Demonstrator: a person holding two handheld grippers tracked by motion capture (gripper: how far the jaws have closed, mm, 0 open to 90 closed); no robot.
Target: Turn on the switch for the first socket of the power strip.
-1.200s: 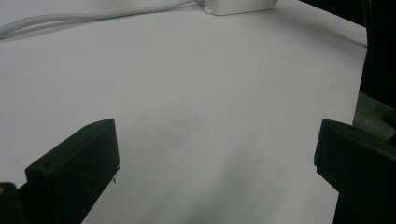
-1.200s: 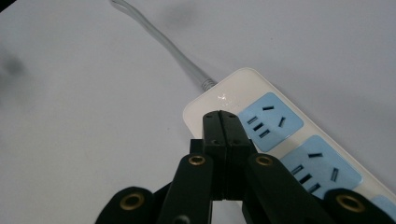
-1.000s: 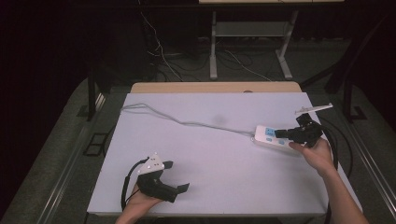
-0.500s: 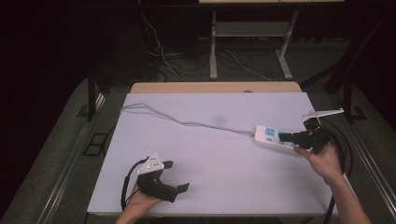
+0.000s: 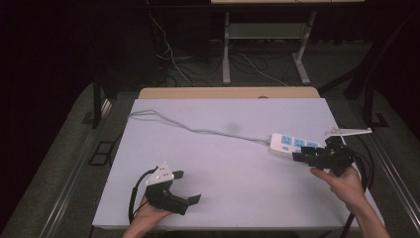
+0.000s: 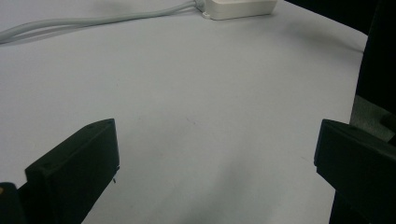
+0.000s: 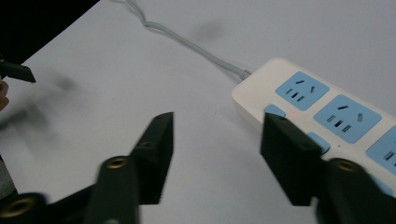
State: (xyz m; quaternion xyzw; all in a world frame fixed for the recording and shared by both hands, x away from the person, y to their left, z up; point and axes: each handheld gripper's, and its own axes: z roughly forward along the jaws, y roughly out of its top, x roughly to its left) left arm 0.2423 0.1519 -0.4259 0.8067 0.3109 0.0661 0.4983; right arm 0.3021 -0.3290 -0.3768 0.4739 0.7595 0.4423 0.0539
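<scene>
Item: white power strip (image 5: 296,146) with blue sockets, far right of the surface (image 5: 223,168); its grey cord (image 5: 198,130) runs off to the far left.

Right tool (image 5: 309,157): jaws apart, empty, at the strip's near edge, apparently lined up for a grasp. A second ago it stood further right, by the strip's end.

Left tool (image 5: 185,198): wide open, empty, parked near left, unchanged.

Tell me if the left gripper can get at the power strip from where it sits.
Probably yes: bare table lies between the open left gripper and the power strip, though it sits far across, with the right gripper already beside it.
</scene>
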